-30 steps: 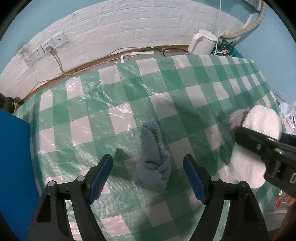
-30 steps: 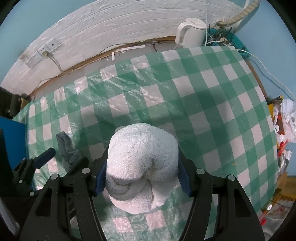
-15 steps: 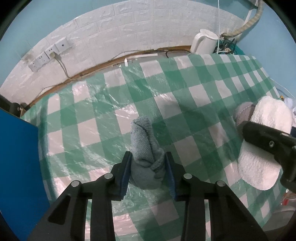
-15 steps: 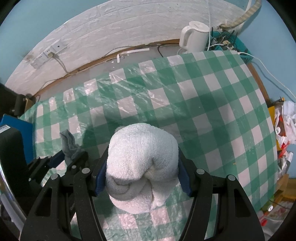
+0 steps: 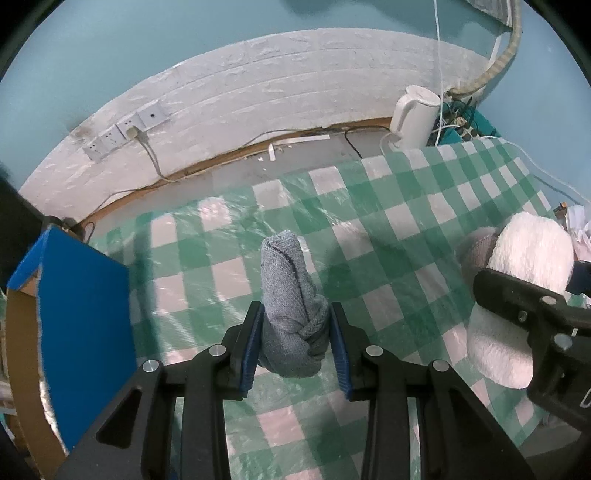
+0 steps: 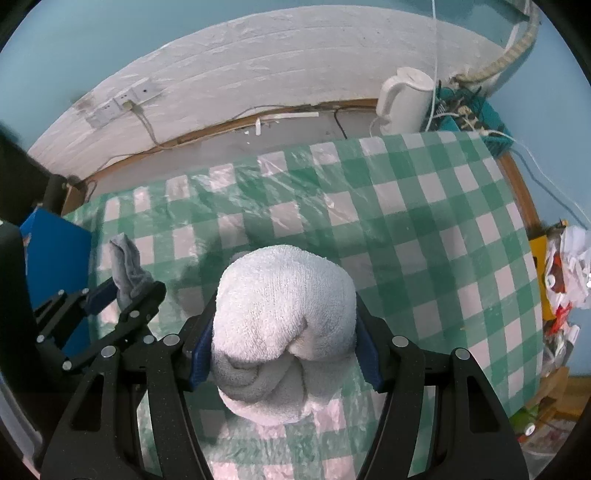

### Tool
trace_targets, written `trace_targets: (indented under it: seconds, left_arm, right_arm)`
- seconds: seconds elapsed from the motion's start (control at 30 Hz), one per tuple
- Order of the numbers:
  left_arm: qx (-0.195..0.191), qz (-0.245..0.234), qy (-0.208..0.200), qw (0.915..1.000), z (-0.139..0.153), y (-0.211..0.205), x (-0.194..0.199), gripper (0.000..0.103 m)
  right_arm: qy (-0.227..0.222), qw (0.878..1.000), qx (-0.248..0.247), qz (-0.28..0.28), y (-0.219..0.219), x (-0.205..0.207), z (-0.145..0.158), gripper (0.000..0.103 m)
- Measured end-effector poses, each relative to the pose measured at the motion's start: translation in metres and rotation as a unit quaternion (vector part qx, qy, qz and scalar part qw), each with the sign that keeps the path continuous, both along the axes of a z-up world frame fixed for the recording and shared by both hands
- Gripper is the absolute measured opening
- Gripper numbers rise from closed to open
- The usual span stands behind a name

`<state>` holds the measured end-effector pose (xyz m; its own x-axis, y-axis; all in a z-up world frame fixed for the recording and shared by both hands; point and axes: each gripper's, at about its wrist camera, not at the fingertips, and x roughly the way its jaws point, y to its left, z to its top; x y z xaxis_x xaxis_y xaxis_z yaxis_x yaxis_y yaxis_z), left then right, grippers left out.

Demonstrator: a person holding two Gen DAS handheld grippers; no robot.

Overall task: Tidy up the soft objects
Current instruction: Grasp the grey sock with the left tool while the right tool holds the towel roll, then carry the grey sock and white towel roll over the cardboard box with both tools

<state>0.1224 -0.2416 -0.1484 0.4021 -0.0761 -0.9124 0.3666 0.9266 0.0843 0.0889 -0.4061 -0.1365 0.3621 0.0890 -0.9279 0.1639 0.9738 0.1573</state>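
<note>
Teal walls fill the top of both views, w/ a white brick-pattern panel curving below them and a wall socket strip at its upper left, one plug in it. Below that, a green-and-white checked tablecloth under clear plastic covers most of the table, across the centre and right of both frames. A blue box sits at the left edge of the left wrist view, its brown cardboard side showing. A white kettle stands at the upper right by the wall, tangled cables just beside it.

Task items: the white rolled towel sits lower centre in the right wrist view, clamped between the blue pads of the right gripper, pads pressing both sides; it appears lifted off the cloth, though I can't tell for sure. In the left wrist view the same towel shows at the right edge. The grey rolled cloth, smaller, is centre frame in the left wrist view, pinched by the left gripper, jaws at a narrow gap; they've just closed onto it. Its upper end sticks up past the fingertips. In the right wrist view it's at mid-left, beside the blue box.
</note>
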Motion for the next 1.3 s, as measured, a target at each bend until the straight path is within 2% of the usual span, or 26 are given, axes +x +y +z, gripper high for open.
trace_targets:
  seconds: [0.47,0.77,1.3]
  left_arm:
    - [0.002,0.014,-0.033,0.9994,0.043,0.03,-0.011,0.035]
    - [0.001,0.036,-0.051,0.9981,0.069,0.064,-0.017,0.035]
    - [0.0,0.079,-0.069,0.9945,0.099,0.132,-0.037,0.035]
  right_arm:
    - [-0.039,0.998,-0.006,0.04,0.023,-0.009,0.036,0.064]
    - [-0.056,0.996,-0.003,0.071,0.049,-0.013,0.054,0.064]
    - [-0.078,0.987,-0.006,0.139,0.12,-0.016,0.081,0.064]
